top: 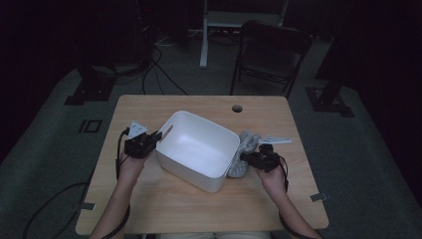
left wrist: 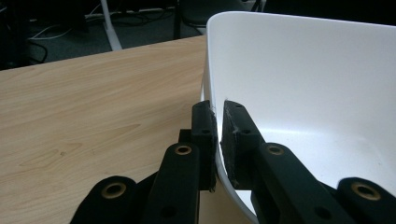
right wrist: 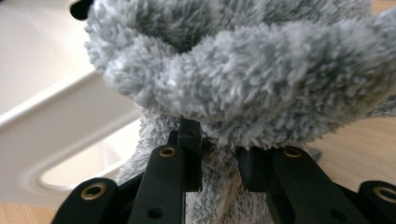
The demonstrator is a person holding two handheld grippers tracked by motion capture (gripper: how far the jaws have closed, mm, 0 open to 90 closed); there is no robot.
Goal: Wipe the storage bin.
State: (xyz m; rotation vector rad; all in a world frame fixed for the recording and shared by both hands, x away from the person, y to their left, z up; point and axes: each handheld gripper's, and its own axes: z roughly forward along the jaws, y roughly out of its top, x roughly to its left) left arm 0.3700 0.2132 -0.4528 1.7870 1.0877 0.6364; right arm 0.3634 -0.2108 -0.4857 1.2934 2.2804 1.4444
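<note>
Two grips engaged: my left gripper is clamped on the white bin's left wall on the wooden table. My right gripper pinches the grey fluffy cloth beside the bin's right side.

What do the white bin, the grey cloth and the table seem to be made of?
White bin: probably plastic, smooth and slightly glossy, with thin moulded walls and rounded corners.
Grey cloth: soft fleece or microfibre, judging by its long fluffy pile.
Table: light wood or wood-look laminate, matte, with visible grain lines; which one I cannot tell.
</note>
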